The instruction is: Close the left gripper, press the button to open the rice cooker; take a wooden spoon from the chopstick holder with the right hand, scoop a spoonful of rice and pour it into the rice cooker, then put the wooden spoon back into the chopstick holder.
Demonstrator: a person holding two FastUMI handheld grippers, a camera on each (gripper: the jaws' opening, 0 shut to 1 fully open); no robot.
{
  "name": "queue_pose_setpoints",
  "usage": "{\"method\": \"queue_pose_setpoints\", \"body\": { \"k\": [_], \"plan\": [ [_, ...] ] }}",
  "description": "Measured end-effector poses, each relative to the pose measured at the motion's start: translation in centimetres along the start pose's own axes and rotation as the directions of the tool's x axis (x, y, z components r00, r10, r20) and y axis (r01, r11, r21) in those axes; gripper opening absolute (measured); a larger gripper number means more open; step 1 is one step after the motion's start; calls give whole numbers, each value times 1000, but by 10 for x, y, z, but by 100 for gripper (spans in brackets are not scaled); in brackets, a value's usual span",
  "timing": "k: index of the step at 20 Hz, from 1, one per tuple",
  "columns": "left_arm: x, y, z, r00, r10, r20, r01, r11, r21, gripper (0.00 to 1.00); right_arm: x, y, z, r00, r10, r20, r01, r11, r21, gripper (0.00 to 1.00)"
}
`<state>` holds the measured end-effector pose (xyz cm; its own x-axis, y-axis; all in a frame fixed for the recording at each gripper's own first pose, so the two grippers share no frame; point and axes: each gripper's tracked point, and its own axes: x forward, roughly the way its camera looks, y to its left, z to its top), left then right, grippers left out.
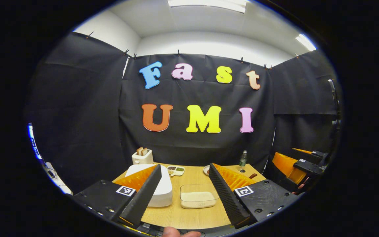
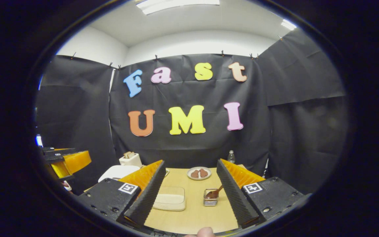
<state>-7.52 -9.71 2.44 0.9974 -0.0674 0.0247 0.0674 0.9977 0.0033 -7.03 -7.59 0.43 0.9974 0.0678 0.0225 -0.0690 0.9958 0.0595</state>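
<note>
Clear rectangular rice tray (image 1: 198, 196) sits on the wooden table (image 1: 189, 214), a shallow pale layer of rice covering its bottom. White rice cooker (image 1: 158, 187) just beside it on the tray's left, lid down. Chopstick holder (image 2: 211, 197), a small clear square box, stands right of the tray, with the wooden spoon (image 2: 215, 192) in it: bowl down, handle tilted up to the right.

Farther back: white toaster (image 1: 142, 157) with two slices poking out of the slots; divided dish (image 1: 175, 170) with dark and greenish fillings, too small to identify; round plate (image 2: 199, 173) carrying two brown pieces, possibly cookies; bottle (image 1: 242, 159) near the back wall.

Hidden or cut off: the cooker's near-left side lies behind the left gripper's finger in the left gripper view, and no button can be made out on it. In the right gripper view the tray's left end is covered by that gripper's finger.

Left gripper (image 1: 184, 194): fingers spread wide, nothing between them, held above the table with cooker and tray ahead. Right gripper (image 2: 188, 196): fingers likewise spread wide and empty; holder and spoon lie ahead between them, nearer the right finger, not touching.
</note>
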Motion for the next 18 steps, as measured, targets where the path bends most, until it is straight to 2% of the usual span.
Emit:
{"method": "queue_pose_setpoints", "body": {
  "k": [3, 6, 18],
  "plan": [
    [-3, 7, -3, 1000, 14, 4, -14, 1000, 0, 94, -11, 8, -7, 1000, 4, -17, -5, 1000, -16, 100],
    [-2, 9, -8, 1000, -1, -2, 1, 1000, 7, 94, -14, 11, -19, 999, -1, -50, 0, 1000, -23, 100],
    [6, 21, 0, 999, -37, 39, 35, 998, 49, 94, -16, 18, -11, 998, -45, -41, 44, 999, -29, 100]
  ]
}}
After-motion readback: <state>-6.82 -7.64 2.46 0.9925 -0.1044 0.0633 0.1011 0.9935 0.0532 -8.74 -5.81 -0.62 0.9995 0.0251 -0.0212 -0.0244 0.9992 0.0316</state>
